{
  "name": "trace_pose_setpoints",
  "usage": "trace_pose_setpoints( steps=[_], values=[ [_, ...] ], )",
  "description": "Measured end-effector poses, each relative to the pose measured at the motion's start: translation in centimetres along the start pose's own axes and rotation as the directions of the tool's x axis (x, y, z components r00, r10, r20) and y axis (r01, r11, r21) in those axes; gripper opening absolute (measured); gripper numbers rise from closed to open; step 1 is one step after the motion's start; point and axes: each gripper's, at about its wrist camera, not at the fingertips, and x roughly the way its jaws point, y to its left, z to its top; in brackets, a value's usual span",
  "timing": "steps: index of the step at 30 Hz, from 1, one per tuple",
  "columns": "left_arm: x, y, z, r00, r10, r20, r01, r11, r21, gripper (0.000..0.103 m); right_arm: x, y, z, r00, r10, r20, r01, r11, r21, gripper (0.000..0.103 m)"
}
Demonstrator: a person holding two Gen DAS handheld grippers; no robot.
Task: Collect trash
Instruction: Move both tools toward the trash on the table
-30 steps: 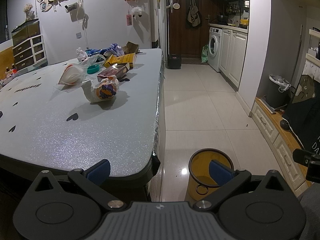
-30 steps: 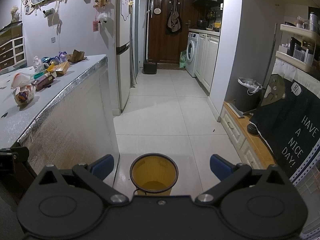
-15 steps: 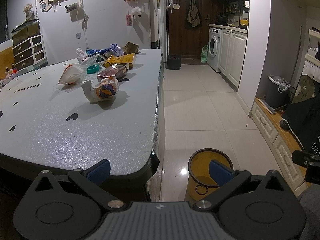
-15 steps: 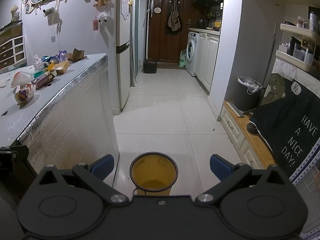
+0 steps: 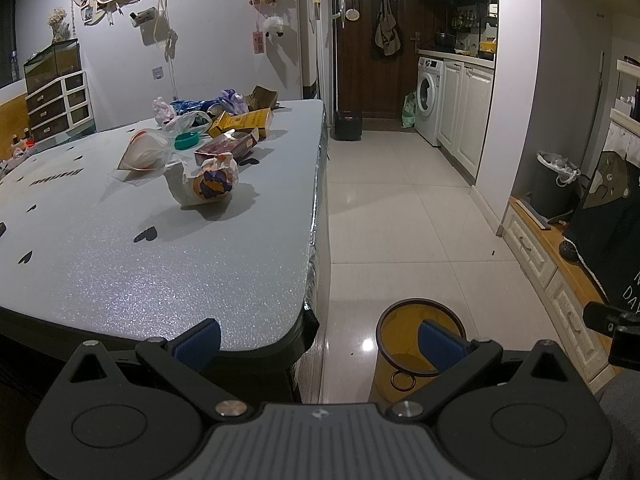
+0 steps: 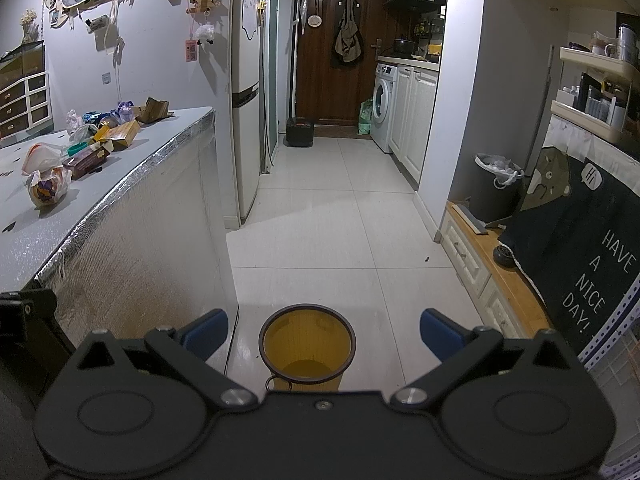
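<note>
I have my left gripper [image 5: 318, 340] spread wide and empty at the near table [image 5: 160, 280] edge, ready to reach. My right gripper [image 6: 324, 330] is likewise spread, holding nothing, with the yellow bin [image 6: 307, 350] framed between its fingers, so I judge the drop spot is lined up. The trash sits at eleven o'clock: a crumpled wrapper [image 5: 210, 184] nearest, and the boxes and bags [image 5: 224, 124] farther back along the table.

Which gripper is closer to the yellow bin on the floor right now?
Right. The right gripper hangs open directly above the yellow bin. The left gripper is open beside the table corner, with the bin off to its right.
</note>
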Motion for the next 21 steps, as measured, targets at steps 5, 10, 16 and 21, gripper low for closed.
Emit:
trace_pose_setpoints(
  steps=[5, 10, 16, 21],
  values=[
    [-0.5, 0.2, 0.5, 1.0, -0.003, 0.005, 0.003, 1.0, 0.001, 0.103, -0.2, -0.1, 0.1, 1.0, -0.001, 0.001, 0.001, 1.0, 0.001, 0.103],
    [-0.8, 0.1, 0.9, 0.999, -0.01, 0.035, 0.01, 1.0, 0.001, 0.103, -0.4, -0.5, 0.3, 0.999, 0.013, 0.029, -0.013, 1.0, -0.012, 0.103],
    [-1.4, 1.7, 2.5, 0.993, 0.012, 0.119, -0.008, 0.999, -0.037, 0.103, 0.1, -0.2, 2.2, 0.996, 0.048, 0.074, -0.048, 0.999, -0.01, 0.103],
    [-1.6, 3.9, 4.3, 0.984, 0.055, 0.168, -0.042, 0.996, -0.076, 0.103, 1.0, 0.7, 4.6, 0.987, 0.1, 0.129, -0.099, 0.995, -0.013, 0.103]
  ],
)
